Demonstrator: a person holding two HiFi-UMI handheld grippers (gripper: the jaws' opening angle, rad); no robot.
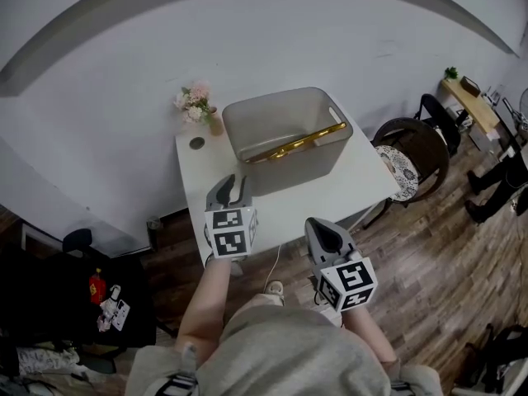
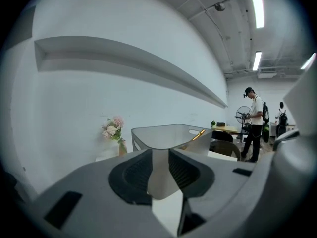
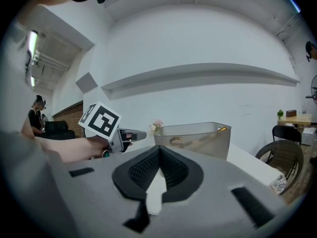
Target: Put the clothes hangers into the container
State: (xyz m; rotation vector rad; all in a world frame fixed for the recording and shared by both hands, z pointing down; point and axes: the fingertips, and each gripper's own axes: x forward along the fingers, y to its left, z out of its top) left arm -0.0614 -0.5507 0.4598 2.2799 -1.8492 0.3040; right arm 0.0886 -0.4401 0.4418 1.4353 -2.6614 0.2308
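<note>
Hangers (image 1: 299,144) in container (image 1: 280,99), beyond left tool (image 1: 234,181)

Cool, even indoor light, with heavy fisheye bend in all three views.

Ceiling light strips (image 2: 256,4) glare to pure white in the left gripper view, and another strip (image 3: 32,39) glows at the right gripper view's left edge. The white wall (image 1: 272,48) is lit flatly, and the table (image 1: 363,180) is bright. The container (image 1: 285,130) is darker on its near side than at its rim. The head view's lower left corner falls dark. Both gripper views fade to black at their round rims, and straight lines bow there. The left gripper (image 2: 158,152) and right gripper (image 3: 159,150) are blurred, close to the lens.
</note>
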